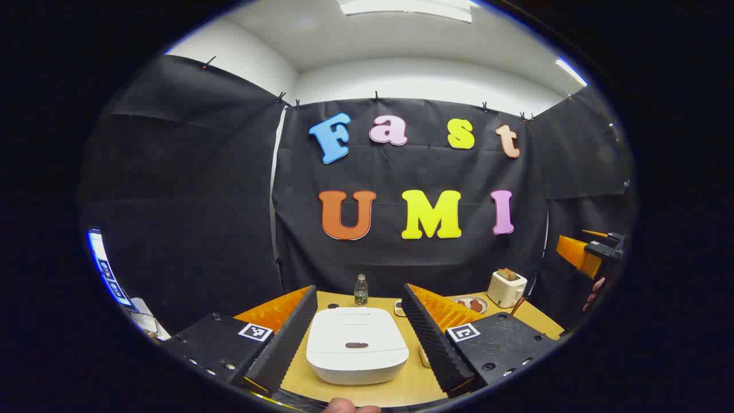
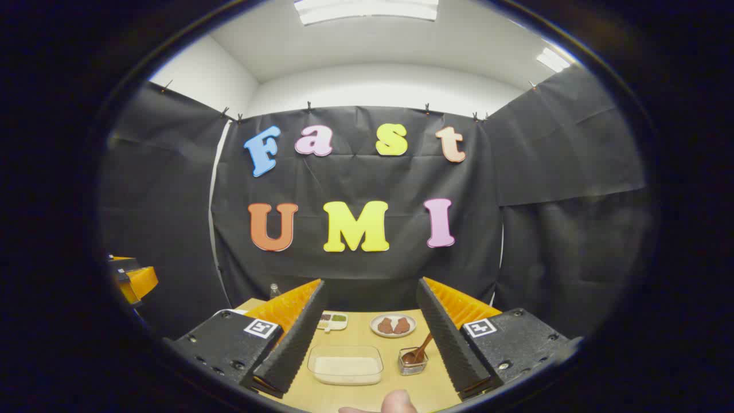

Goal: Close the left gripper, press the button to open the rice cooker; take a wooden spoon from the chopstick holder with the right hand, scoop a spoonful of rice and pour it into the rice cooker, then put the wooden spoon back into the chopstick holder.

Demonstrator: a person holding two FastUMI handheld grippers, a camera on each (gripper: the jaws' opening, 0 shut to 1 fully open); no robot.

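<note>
So your light wooden tabletop carries everything, and the biggest thing on it is the white, rounded rice cooker, lid down, sitting dead ahead of your left gripper and framed between its two fingers. Those fingers are spread wide, not yet pressed together as the task asks. The dark oval button lies on the cooker's near top face, its long axis running left to right; judging by that, you would close the fingers first, then come straight forward and down onto it. The left gripper is plainly the nearer one for this.

Ahead of your right gripper, whose fingers are also spread and hold nothing, sits a clear, rounded-rectangular container of white rice, between the fingers. Just right of it stands the small clear chopstick holder, close to the right finger. The brown wooden spoon stands in it bowl down, handle leaning up, away and to the right, so its long axis tilts toward that finger.
</note>
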